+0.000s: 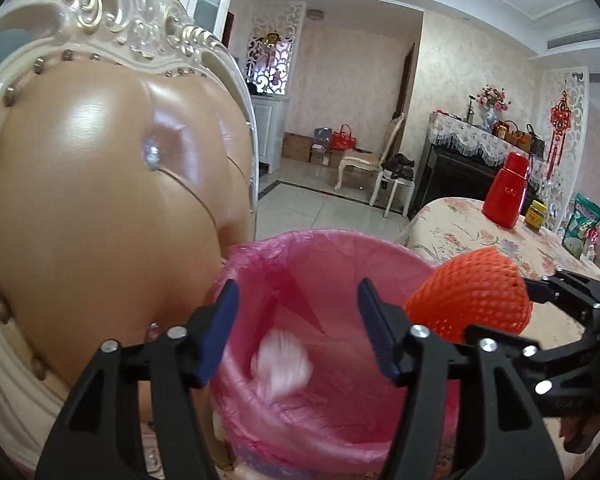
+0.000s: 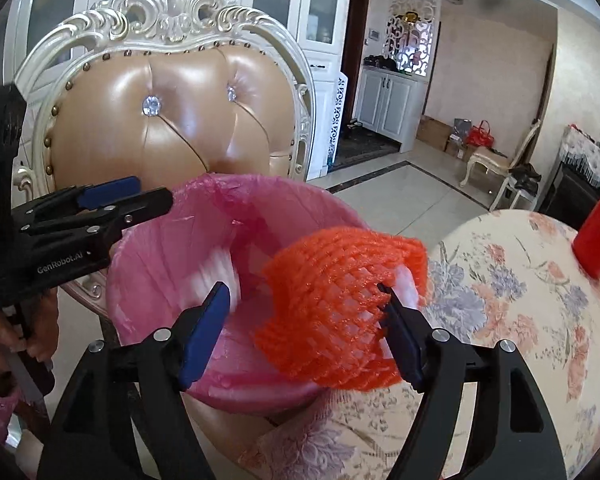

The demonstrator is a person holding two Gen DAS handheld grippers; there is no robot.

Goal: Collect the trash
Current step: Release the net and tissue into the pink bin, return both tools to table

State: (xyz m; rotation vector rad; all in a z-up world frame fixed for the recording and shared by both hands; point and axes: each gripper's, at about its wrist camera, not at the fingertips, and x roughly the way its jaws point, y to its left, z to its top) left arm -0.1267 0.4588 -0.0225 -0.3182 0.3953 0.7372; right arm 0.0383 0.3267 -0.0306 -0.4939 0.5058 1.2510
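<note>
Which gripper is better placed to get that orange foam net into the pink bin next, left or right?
Right. The orange foam net already hangs on the right gripper, over the pink-lined bin. The left gripper is open with nothing between its fingers.

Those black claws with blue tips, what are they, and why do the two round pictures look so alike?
They are handheld grippers, one in each of a person's hands, each carrying a wide-angle camera looking along its fingers. One picture is from the left gripper, open over the pink-lined bin, where a blurred white scrap shows. The other is from the right gripper, also open, with an orange foam net hanging on one finger. The bin stands on a chair beside a floral-clothed table with a red bottle.
</note>
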